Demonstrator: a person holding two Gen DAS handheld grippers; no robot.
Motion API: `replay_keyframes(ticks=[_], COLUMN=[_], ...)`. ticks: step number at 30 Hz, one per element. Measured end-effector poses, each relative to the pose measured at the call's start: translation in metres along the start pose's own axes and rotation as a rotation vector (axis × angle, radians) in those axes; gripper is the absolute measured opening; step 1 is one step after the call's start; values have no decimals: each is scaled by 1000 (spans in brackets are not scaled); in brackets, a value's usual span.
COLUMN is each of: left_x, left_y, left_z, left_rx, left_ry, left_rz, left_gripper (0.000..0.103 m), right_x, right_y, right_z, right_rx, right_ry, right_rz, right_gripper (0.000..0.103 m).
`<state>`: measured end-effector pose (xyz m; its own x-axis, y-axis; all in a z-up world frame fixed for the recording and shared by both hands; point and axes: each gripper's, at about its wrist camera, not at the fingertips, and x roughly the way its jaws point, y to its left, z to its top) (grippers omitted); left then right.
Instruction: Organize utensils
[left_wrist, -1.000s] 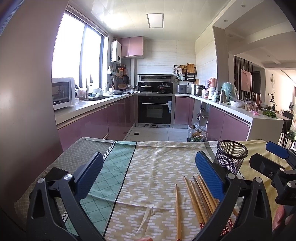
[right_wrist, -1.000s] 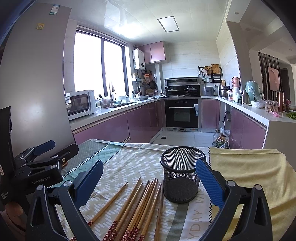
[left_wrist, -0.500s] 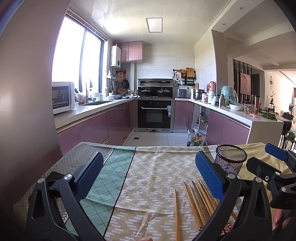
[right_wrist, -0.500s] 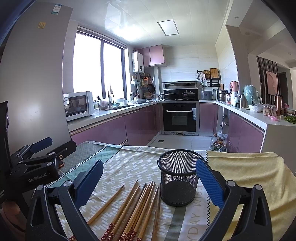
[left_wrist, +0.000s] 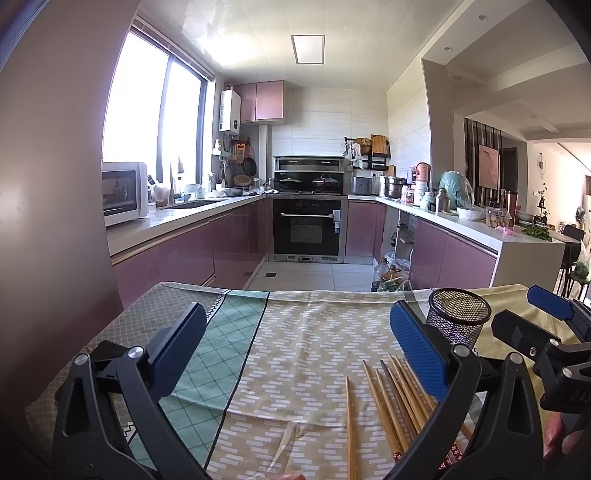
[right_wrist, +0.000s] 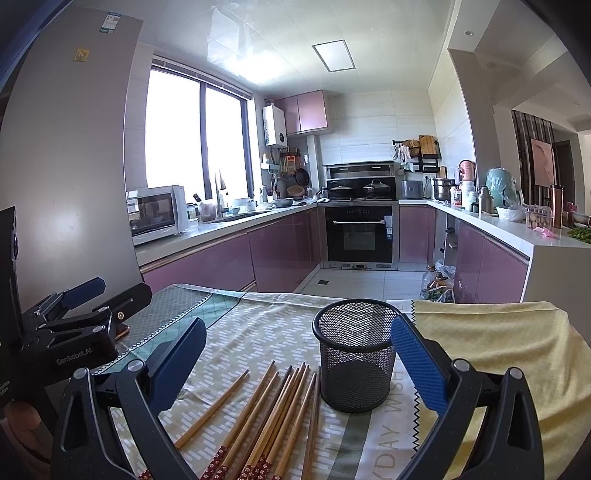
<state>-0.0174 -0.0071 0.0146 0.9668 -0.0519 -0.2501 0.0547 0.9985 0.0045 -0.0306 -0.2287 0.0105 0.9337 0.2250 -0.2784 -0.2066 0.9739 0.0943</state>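
Several wooden chopsticks (right_wrist: 273, 413) with red patterned ends lie loose on the tablecloth, fanned out just left of an empty black mesh cup (right_wrist: 354, 362) that stands upright. My right gripper (right_wrist: 297, 336) hovers open above them, with nothing between its fingers. In the left wrist view the chopsticks (left_wrist: 391, 398) lie at lower right, partly behind the right finger, and the mesh cup (left_wrist: 460, 317) stands beyond them. My left gripper (left_wrist: 295, 325) is open and empty over bare cloth, left of the chopsticks. Each gripper shows in the other's view: the left gripper (right_wrist: 74, 306) and the right gripper (left_wrist: 546, 306).
A patterned tablecloth (left_wrist: 303, 354) covers the table, with a green panel (left_wrist: 221, 332) at left and a yellow cloth (right_wrist: 498, 343) at right. The table's far edge drops to the kitchen floor (left_wrist: 314, 273). A tall grey appliance side (right_wrist: 66, 166) stands close on the left.
Both views have drifted slightly, so the cup and chopsticks sit a little lower in frame. Both grippers stay open, and nothing on the table has moved.
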Motion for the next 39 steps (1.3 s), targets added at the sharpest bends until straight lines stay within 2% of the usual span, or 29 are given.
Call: replay_keyframes(ticks=[26,33,35,39], left_x=[2,17,24,39], left_y=[-3,-1,-1,-5], left_z=[-4,-19,-25,-39], left_rx=[0,34,44,83], left_ry=[27,137,185,281], left_rz=[-13,-55,-76,-110], left_gripper=[98,98,98,95], right_x=[3,15,22,42], right_y=[-4,-6,-11,-18], right_z=[-1,-15,-22,-39], right_rx=[5,-34,-33,-21], right_ry=[40,175,243,392], right_rz=[25,41,47,39], right_gripper=[97,97,92,72])
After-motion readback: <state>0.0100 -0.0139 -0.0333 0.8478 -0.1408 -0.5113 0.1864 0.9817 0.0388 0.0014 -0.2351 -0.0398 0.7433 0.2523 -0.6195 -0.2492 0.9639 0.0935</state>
